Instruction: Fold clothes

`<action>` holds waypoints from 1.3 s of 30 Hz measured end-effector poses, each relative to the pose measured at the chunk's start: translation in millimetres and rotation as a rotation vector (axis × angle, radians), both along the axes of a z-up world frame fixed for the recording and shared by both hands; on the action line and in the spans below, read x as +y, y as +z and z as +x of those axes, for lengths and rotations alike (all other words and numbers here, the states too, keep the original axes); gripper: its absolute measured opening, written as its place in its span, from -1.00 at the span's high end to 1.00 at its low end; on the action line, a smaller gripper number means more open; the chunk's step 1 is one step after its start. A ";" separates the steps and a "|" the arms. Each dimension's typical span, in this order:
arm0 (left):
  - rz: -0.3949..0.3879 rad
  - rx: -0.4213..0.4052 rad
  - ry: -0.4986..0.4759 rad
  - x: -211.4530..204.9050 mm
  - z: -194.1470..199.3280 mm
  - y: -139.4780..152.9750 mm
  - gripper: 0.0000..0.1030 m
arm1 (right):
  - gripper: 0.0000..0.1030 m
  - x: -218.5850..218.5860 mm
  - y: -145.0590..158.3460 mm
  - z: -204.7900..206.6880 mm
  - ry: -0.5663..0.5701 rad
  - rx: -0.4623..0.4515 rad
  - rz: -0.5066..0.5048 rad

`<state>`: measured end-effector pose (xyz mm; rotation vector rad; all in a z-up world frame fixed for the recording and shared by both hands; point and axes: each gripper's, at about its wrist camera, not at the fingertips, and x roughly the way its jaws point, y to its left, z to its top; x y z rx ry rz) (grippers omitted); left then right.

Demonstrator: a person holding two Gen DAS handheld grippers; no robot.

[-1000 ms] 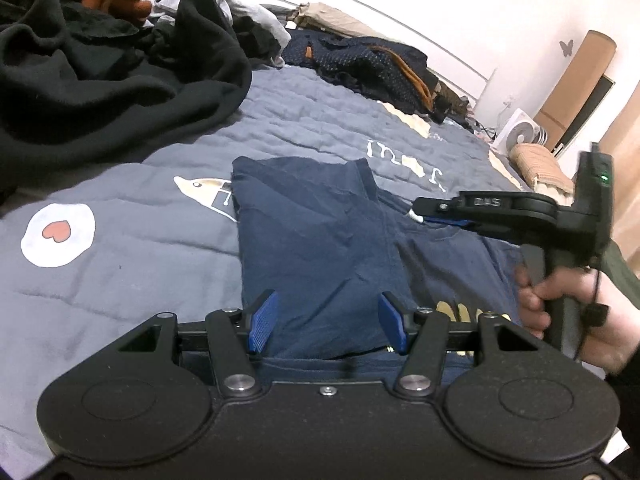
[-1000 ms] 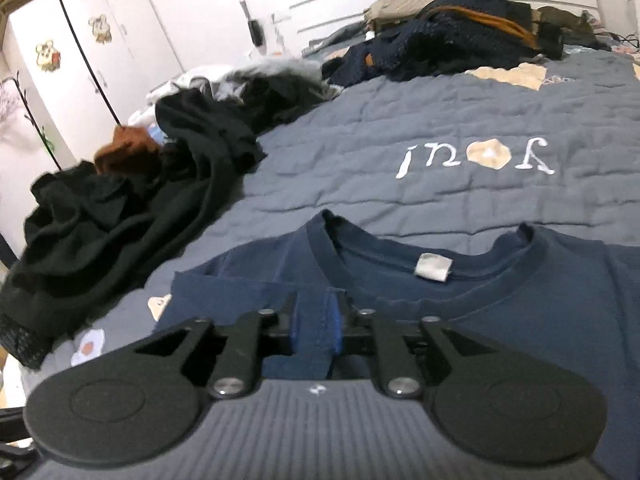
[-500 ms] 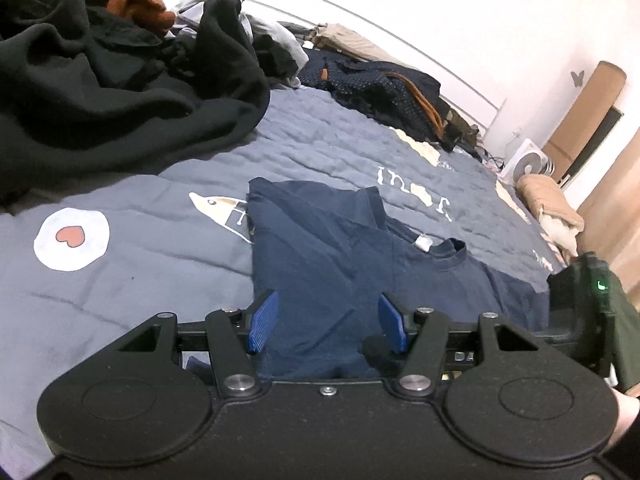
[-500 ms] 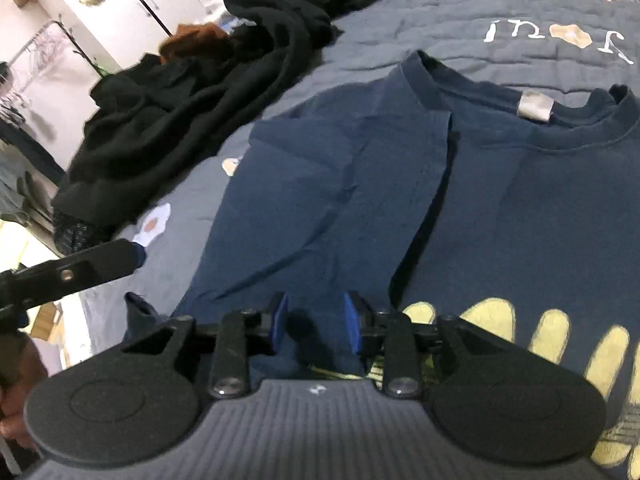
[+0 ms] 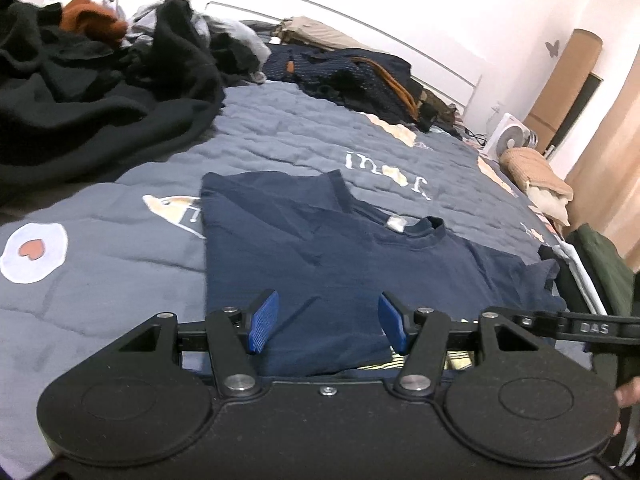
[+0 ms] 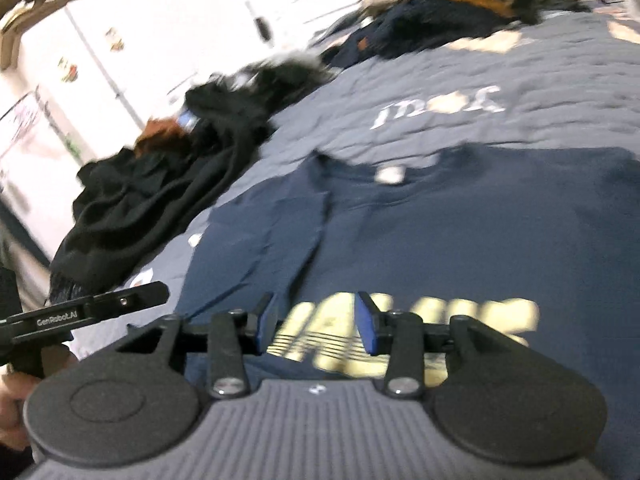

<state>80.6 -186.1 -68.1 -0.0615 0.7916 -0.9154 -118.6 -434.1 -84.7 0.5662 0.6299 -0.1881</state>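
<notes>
Left side of navy T-shirt [image 5: 320, 248] folded inward on bed [image 5: 120, 248], right side left; left gripper [image 5: 324, 316] jaws apart, right gripper [image 6: 316, 320] jaws opening, empty.

White fan [image 5: 511, 139]; cardboard roll [image 5: 568, 84]

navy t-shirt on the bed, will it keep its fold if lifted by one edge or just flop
The navy t-shirt is probably floppy: thin cloth lying flat, its left side folded over loosely. Lifted by one edge, that fold would likely fall open. It looks light, and may drag on the quilt.
</notes>
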 end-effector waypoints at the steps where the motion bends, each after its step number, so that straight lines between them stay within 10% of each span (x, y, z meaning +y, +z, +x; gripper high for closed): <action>1: 0.001 -0.003 -0.004 -3.3 -2.2 -0.3 -0.07 | 0.14 -3.9 -1.3 -7.2 -0.021 -0.005 0.001; 22: 0.211 0.027 -0.018 -77.6 -26.2 -44.9 -0.08 | 0.06 -77.4 -8.9 -97.8 -0.273 -0.086 0.066; 39: -0.038 0.064 -0.129 -88.5 -51.9 -20.6 -0.11 | 0.03 -179.1 -30.8 -185.9 -0.678 -0.067 0.112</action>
